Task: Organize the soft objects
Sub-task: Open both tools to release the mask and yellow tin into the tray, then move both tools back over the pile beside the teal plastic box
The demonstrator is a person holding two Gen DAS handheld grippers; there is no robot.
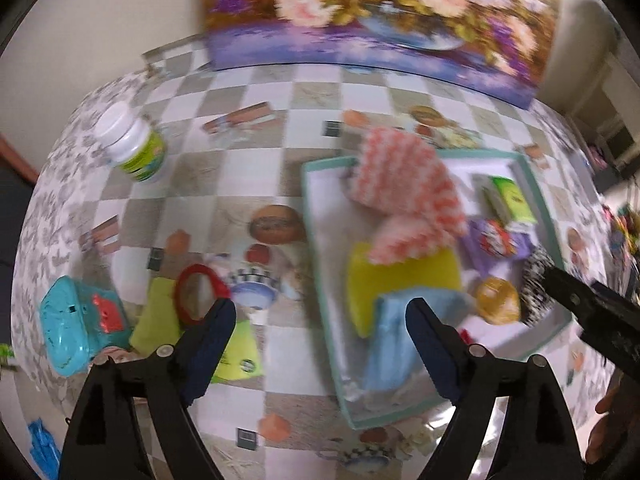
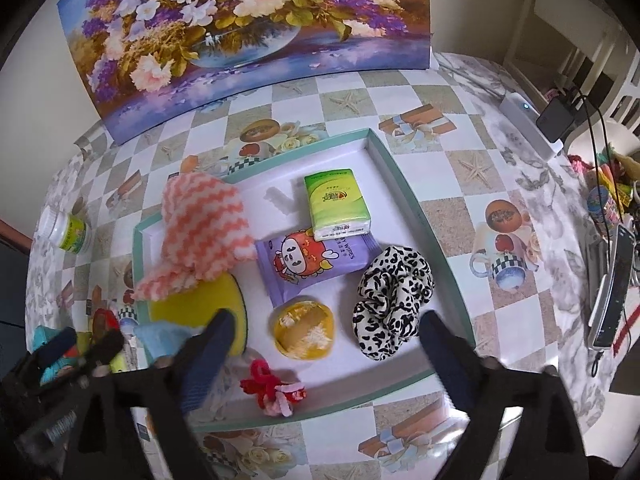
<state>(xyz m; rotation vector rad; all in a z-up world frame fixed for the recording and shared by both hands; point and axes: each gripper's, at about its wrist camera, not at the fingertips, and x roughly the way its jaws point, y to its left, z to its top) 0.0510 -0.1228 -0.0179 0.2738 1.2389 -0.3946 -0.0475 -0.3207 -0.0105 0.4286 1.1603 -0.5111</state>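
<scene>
A teal-rimmed white tray (image 2: pixel 404 196) holds soft things: a pink zigzag cloth (image 2: pixel 200 228), a yellow sponge (image 2: pixel 200 304), a blue cloth (image 2: pixel 164 336), a purple wipes pack (image 2: pixel 312 264), a green tissue pack (image 2: pixel 336 204), a yellow wrapped round (image 2: pixel 302 328), a leopard scrunchie (image 2: pixel 394 300) and a red-pink fuzzy toy (image 2: pixel 272 392). My right gripper (image 2: pixel 324 332) is open and empty above the tray's near part. My left gripper (image 1: pixel 322 320) is open and empty over the tray's (image 1: pixel 316 232) left rim, near the blue cloth (image 1: pixel 392 344). The view is blurred.
Left of the tray lie a white bottle (image 1: pixel 132 140), a teal toy (image 1: pixel 76 328), a red ring (image 1: pixel 198 292) and a yellow-green packet (image 1: pixel 160 316). A flower painting (image 2: pixel 240 32) stands at the back. Cables and devices (image 2: pixel 560 116) sit at the right edge.
</scene>
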